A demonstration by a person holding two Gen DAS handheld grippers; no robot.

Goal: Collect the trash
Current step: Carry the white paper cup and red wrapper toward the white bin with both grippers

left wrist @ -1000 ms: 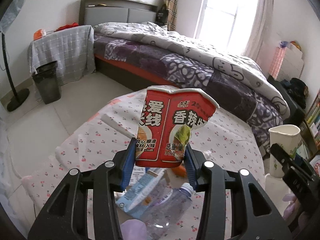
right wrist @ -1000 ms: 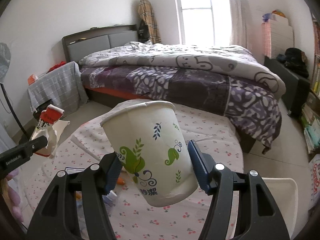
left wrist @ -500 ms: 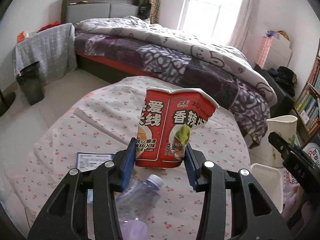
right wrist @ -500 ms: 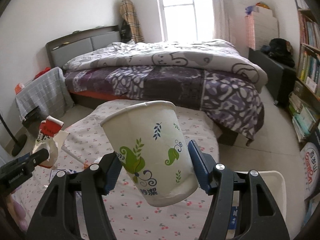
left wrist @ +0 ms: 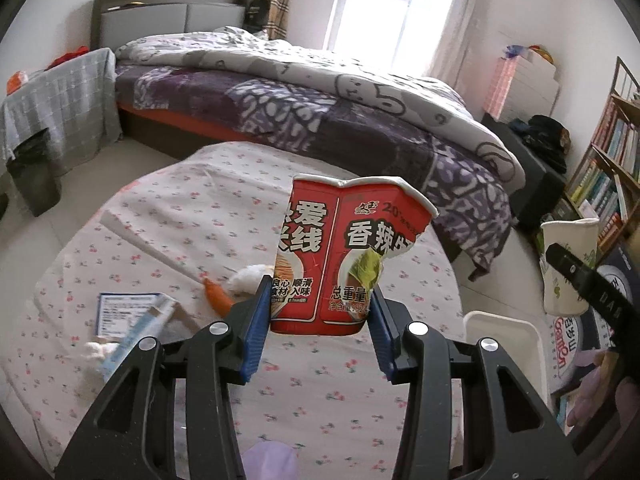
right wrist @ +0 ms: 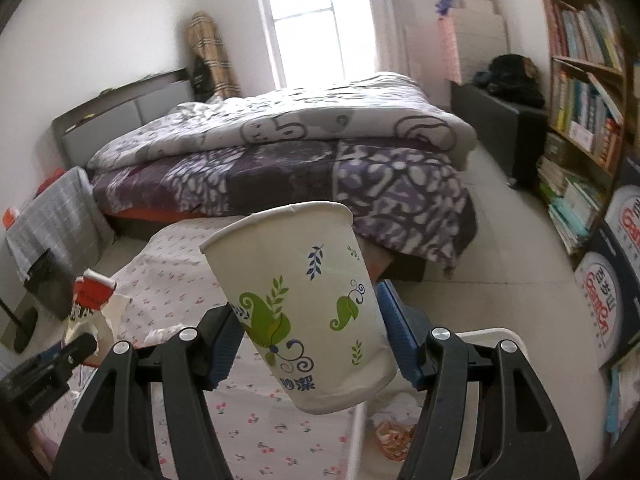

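Note:
My left gripper [left wrist: 318,322] is shut on a crushed red noodle cup [left wrist: 344,252], held upright above the round table [left wrist: 200,208] with its cherry-print cloth. My right gripper [right wrist: 308,352] is shut on a white paper cup [right wrist: 304,304] with green leaf prints, tilted left, over the table's right edge. That paper cup [left wrist: 568,264] also shows at the far right of the left wrist view, and the red cup [right wrist: 94,300] shows at the left of the right wrist view. A white bin [left wrist: 504,340] stands beside the table; orange trash [right wrist: 394,434] lies in it.
On the table lie a blue-and-white carton [left wrist: 132,320], an orange scrap [left wrist: 218,298] and white tissue [left wrist: 248,276]. A bed [left wrist: 320,100] stands behind, a bookshelf [right wrist: 584,92] at the right, a dark bin [left wrist: 32,172] at the far left.
Both grippers have swung to the right across the table with their cups still held. The white bin has come into view beside the table; the plastic bottle has dropped out of the left wrist view.

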